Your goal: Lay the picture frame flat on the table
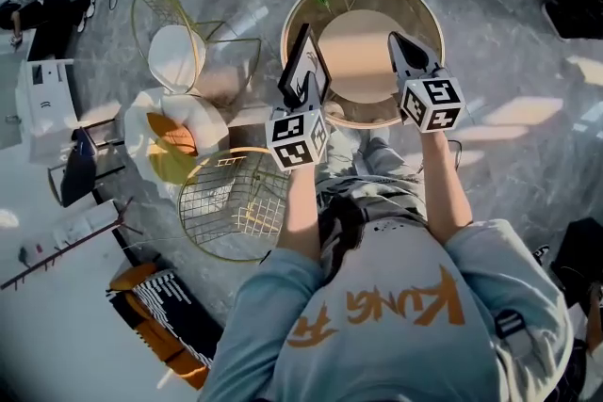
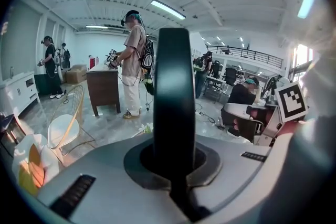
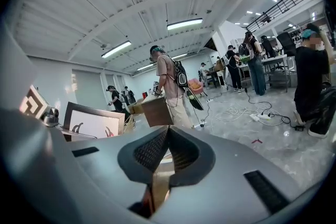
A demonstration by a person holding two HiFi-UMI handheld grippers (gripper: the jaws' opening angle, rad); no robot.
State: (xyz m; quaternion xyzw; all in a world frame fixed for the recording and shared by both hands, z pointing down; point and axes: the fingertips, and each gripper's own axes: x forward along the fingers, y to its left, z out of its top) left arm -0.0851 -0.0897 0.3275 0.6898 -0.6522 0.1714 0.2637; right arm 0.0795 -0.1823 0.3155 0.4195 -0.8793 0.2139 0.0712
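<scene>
Two gold wire chairs stand left of the one round table. Of the two grippers, the left gripper has its jaws clamped on the single picture frame, which is on edge and tilted over the table's left rim. Whether it touches the top is unclear. The right gripper hovers over the table's right side, apart from the frame, its jaws pressed together on nothing.

Black picture frame, white inside; tan round table; grey, white-veined marble floor
</scene>
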